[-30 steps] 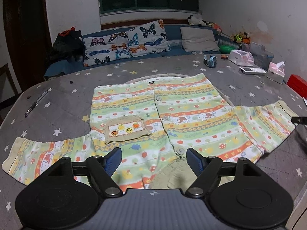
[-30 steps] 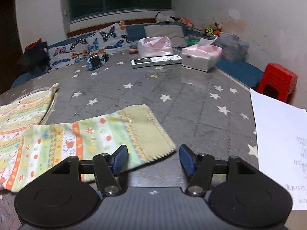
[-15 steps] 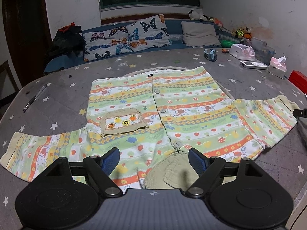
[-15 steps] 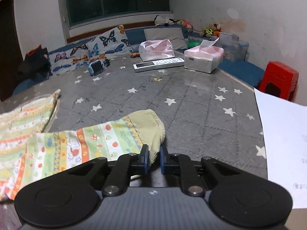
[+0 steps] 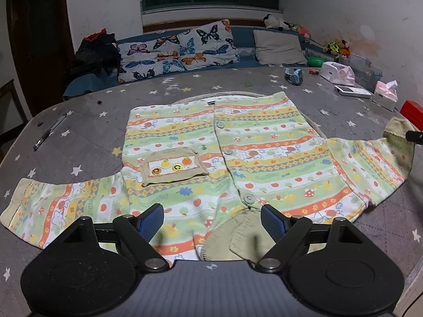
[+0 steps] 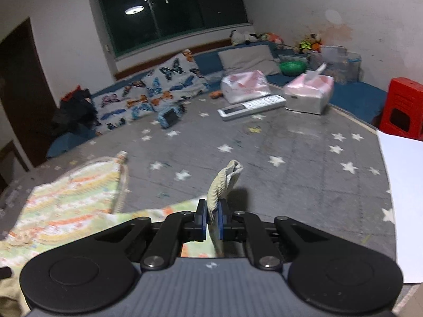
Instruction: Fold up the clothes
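Observation:
A child's striped cardigan (image 5: 238,153) with buttons and a beige chest pocket (image 5: 171,166) lies spread flat on the grey star-print surface, collar toward me. My left gripper (image 5: 211,218) is open above the collar, touching nothing. My right gripper (image 6: 211,216) is shut on the beige cuff (image 6: 224,182) of the right sleeve and holds it lifted off the surface. That sleeve (image 5: 375,163) rises at the right edge of the left wrist view. The other sleeve (image 5: 60,206) lies flat at the left.
A pen (image 5: 49,132) lies at the far left. A remote (image 6: 251,105), tissue boxes (image 6: 309,92) and a small blue device (image 6: 169,116) sit at the far right. White paper (image 6: 401,198) lies at the right edge. A red stool (image 6: 401,108) stands beyond.
My right gripper closed on the sleeve cuff and lifted it up off the surface. My left gripper stayed open and drew slightly back over the collar.

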Available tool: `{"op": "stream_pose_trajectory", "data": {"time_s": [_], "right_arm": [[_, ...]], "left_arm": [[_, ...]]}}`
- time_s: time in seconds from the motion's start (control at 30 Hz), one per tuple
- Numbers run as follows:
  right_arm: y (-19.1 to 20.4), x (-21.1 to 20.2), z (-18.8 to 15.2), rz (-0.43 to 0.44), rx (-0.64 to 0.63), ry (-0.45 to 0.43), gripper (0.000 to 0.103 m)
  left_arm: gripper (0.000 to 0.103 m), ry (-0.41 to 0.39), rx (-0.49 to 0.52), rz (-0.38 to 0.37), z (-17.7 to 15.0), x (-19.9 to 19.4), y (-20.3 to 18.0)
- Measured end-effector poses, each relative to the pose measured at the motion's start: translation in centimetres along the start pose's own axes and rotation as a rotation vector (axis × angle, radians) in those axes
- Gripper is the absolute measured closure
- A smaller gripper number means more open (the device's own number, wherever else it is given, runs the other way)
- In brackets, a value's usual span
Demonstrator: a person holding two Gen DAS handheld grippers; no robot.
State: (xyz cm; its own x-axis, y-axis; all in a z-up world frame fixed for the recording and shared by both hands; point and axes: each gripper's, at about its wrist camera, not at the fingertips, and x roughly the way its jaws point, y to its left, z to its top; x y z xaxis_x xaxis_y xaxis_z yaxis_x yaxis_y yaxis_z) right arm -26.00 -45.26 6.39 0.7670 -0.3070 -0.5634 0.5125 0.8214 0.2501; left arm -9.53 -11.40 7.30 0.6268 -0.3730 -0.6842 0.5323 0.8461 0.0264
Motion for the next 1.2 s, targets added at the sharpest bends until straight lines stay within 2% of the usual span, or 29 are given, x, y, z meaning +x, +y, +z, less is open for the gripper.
{"op": "stream_pose_trajectory", "data": {"time_s": [0.4,0.67,0.97,1.1,1.2], "right_arm": [[10.8,-1.2,2.5,0.305,-0.103,-0.01,0.096],[19.6,0.0,1.7,0.465,-0.199,0.034,0.096],[25.7,3.3,-2.7,0.534,-0.259,0.18,0.095],[26.2,3.6,-3.9,0.557,-0.279,0.212,0.084],[25.3,2.9,-3.7,0.569,-0.286,0.208,0.076]], "left_arm": [[0.019,-0.013,-0.053,0.013,-0.3,-0.4,1.9],[0.019,-0.017,-0.099,0.03,-0.8,-0.8,3.8],[0.019,-0.018,-0.149,0.045,-1.1,-1.1,5.7],[0.019,-0.027,-0.154,0.047,-0.9,-1.1,5.9],[0.02,-0.038,-0.153,0.049,-0.7,-1.2,6.0]]}}
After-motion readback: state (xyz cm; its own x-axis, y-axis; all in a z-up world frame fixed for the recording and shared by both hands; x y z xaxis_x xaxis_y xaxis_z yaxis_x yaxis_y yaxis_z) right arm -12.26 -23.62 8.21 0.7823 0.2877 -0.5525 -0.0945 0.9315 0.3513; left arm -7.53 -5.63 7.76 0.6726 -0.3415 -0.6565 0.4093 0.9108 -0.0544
